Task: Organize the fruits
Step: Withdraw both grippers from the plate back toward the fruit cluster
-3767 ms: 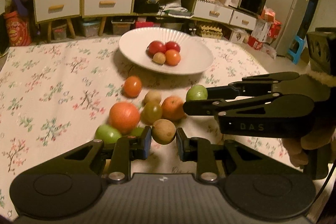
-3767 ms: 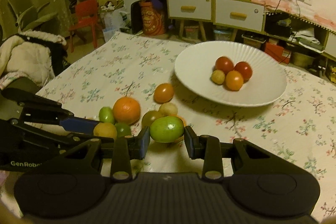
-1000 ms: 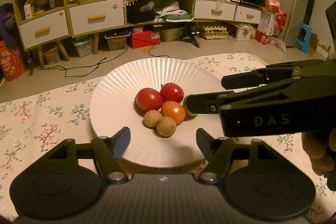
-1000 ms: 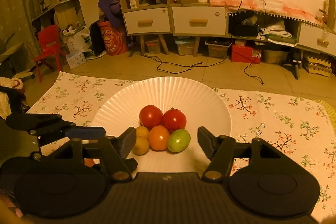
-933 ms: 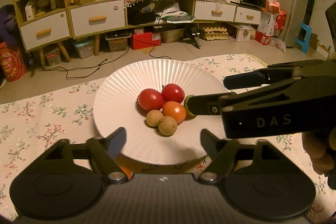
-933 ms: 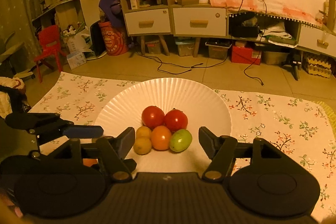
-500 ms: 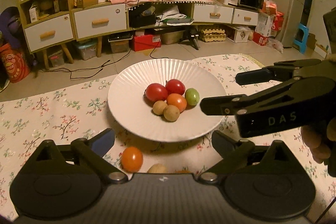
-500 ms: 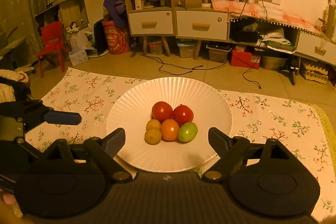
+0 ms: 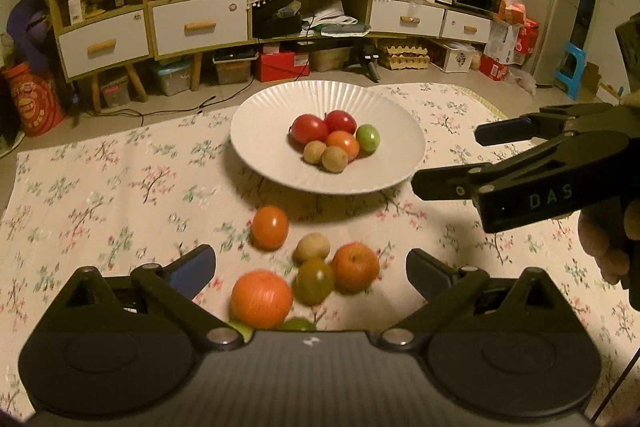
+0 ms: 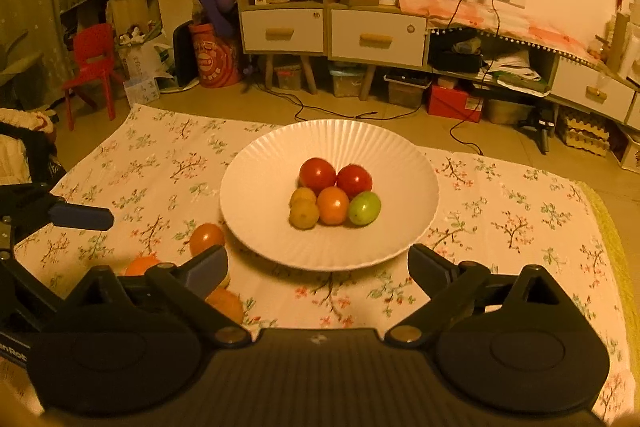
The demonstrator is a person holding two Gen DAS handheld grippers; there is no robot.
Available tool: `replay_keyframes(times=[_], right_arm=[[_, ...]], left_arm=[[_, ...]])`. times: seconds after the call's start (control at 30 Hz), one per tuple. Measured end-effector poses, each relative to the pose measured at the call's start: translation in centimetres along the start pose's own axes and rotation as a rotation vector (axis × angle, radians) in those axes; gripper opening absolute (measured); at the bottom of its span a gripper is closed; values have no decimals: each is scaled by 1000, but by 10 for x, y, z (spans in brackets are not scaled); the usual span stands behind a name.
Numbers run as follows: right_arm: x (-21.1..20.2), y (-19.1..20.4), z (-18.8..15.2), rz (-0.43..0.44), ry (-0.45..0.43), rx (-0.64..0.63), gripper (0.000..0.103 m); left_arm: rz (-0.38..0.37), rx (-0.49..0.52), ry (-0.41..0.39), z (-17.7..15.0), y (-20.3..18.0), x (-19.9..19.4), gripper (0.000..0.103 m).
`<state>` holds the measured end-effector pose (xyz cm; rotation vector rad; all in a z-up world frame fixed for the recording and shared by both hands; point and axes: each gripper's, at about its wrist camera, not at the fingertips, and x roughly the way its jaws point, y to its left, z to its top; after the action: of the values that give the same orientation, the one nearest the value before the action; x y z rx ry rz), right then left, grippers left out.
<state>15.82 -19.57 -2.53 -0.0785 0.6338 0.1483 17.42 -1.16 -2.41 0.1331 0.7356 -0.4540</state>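
Green fruit (image 10: pixel 364 207) lies on plate (image 10: pixel 256 183), beyond right hand-held gripper (image 10: pixel 318 267).

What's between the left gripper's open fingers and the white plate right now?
In the left wrist view, loose fruit on the floral cloth: an orange tomato, a small brown fruit, two oranges and an olive-green tomato, between the left gripper and plate.

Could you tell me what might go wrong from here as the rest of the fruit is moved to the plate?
1. Six fruits sit heaped at the middle of the white plate; the green fruit lies at the pile's edge, so another drop could knock it rolling.
2. The loose fruits on the cloth huddle together: closing the left claw on the olive tomato may shove the orange away.
3. The right claw is nearby and may collide.
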Motion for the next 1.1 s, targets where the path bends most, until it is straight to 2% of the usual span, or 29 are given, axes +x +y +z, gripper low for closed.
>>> replay_keyframes(times=[0.33, 0.5, 0.7, 1.0, 1.1], right_arm=[[-3, 21, -23, -13, 77, 16, 101], [-10, 27, -33, 16, 65, 35, 101], [-12, 38, -52, -2, 55, -33, 101], [-9, 56, -70, 49, 79, -76, 101], [-7, 60, -74, 55, 82, -82, 101]], left_arm=[[29, -82, 38, -23, 13, -12, 98], [34, -103, 42, -36, 21, -13, 98], [67, -135, 29, -49, 36, -21, 98], [106, -125, 33, -69, 54, -17, 98], [98, -130, 48, -75, 58, -11, 98]])
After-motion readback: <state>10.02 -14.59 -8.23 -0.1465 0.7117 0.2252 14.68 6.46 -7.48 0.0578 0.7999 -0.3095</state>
